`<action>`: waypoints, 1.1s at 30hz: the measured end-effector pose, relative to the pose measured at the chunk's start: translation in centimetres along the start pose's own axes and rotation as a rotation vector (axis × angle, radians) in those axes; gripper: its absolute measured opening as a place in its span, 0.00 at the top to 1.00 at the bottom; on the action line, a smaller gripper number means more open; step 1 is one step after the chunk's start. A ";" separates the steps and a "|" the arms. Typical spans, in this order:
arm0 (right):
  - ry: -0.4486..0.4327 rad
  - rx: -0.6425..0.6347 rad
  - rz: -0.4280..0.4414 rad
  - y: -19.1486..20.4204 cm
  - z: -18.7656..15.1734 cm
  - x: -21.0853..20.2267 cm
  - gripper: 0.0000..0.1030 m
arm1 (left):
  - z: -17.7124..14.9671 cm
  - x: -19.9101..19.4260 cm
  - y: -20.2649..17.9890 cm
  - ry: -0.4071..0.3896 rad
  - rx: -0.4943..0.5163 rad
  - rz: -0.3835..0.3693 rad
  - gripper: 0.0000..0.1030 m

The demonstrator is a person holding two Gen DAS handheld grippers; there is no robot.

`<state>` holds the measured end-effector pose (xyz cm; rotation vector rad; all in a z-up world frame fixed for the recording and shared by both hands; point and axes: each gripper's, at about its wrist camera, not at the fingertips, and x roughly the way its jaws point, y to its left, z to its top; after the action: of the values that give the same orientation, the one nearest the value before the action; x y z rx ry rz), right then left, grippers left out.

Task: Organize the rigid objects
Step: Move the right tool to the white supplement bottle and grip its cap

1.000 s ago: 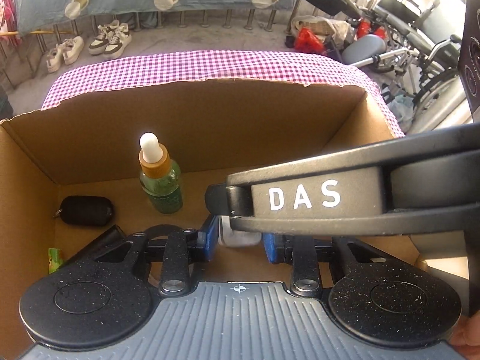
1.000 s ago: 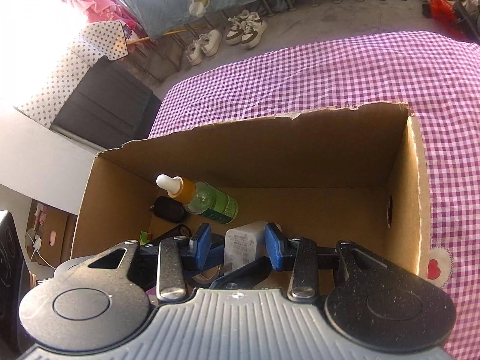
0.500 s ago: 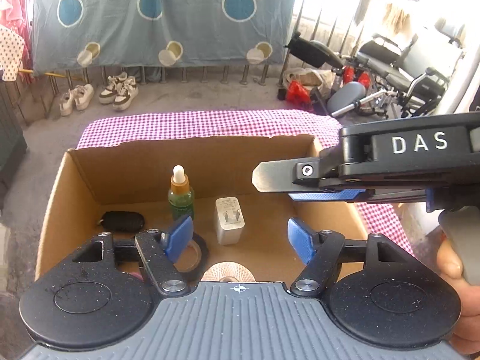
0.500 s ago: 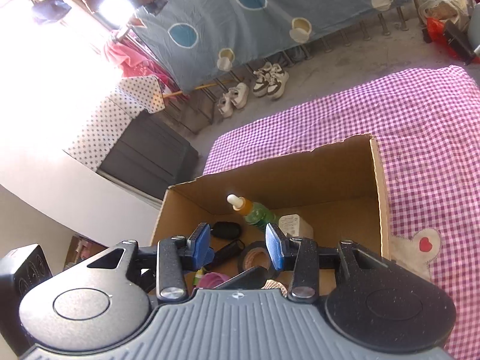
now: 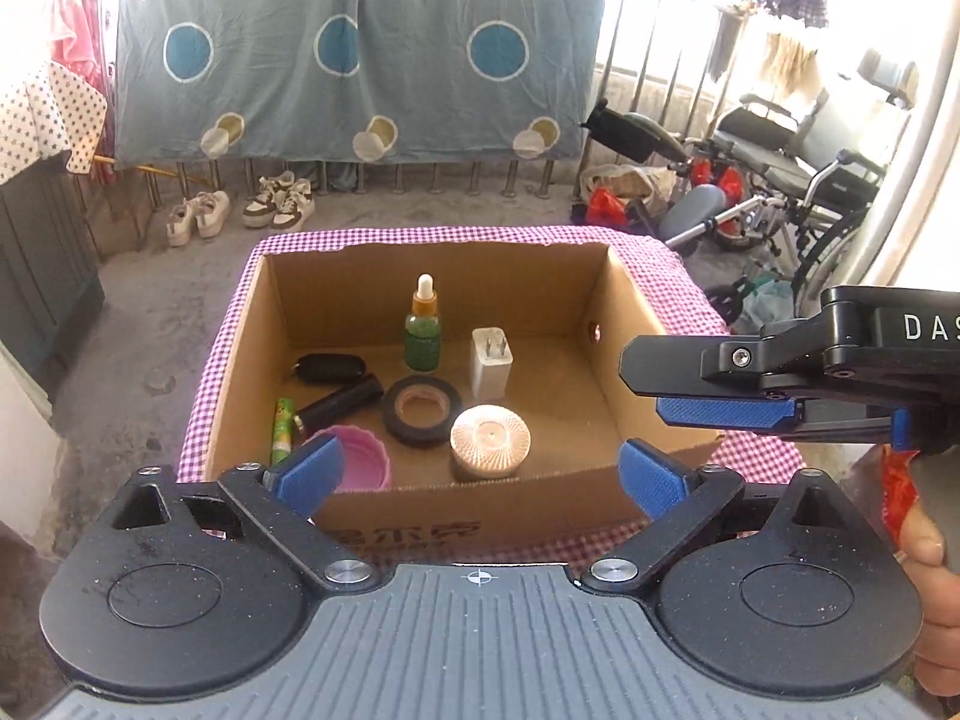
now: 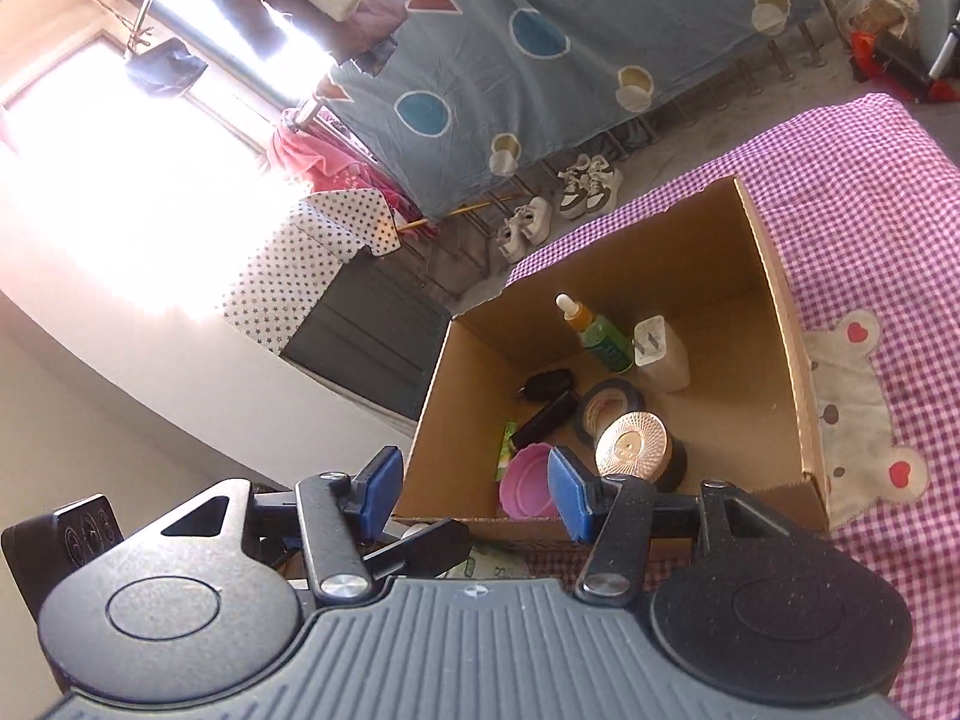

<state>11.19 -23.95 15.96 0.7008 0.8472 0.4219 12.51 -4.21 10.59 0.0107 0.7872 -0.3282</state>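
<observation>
A blue sheet (image 5: 354, 54) with circles hangs along the far railing, two pairs of sneakers (image 5: 240, 213) on the floor beneath it. A folded wheelchair (image 5: 798, 180) stands far right; a star-print cloth (image 6: 312, 258) drapes a dark cabinet (image 6: 366, 330) at left.

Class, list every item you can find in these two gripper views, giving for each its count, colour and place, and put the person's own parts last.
cardboard box: one, brown, on the checked cloth
checked cloth: one, purple and white, under the box
dropper bottle: one, green, white tip, upright near the box's far wall
charger plug: one, white, upright, right of the bottle
tape roll: one, black, flat, mid-floor
round lid: one, peach, near the front wall
pink cap: one, front left
black cylinder: one, lying left of the tape
black pouch: one, left rear
green tube: one, by the left wall
shoes: two pairs, white, on the floor beyond
left gripper: black, blue pads, jaws opening, empty
right gripper: same colours, jaws opening, empty
hand: one, at the right edge
</observation>
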 end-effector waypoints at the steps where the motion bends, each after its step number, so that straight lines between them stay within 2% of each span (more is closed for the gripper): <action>1: 0.003 0.003 0.005 0.2 -0.6 0.0 0.45 | -0.3 -0.2 0.0 -0.004 0.005 0.006 0.04; 11: 0.024 0.029 0.022 1.6 -4.9 0.5 0.45 | -3.3 -2.0 2.0 -0.022 0.021 0.045 0.02; 13: 0.022 0.043 0.025 1.7 -5.5 0.6 0.39 | -4.0 -2.2 2.3 -0.029 0.031 0.052 0.02; 16: 0.016 0.070 0.031 1.6 -6.6 1.2 0.37 | -5.6 -2.9 2.8 -0.066 0.057 0.061 0.01; 20: 0.025 0.070 -0.007 1.9 -8.0 2.7 0.37 | -7.9 -3.4 4.2 -0.136 0.073 0.107 0.01; 28: 0.092 0.039 -0.029 2.9 -8.3 7.6 0.37 | -8.9 0.2 6.8 -0.114 0.065 0.175 0.01; 33: 0.125 0.008 -0.043 3.5 -7.7 10.9 0.37 | -8.7 2.5 7.8 -0.102 0.058 0.166 0.10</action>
<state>11.41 -11.98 9.07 0.6682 0.9806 0.4272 10.46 3.62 1.81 0.1122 0.6708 -0.1925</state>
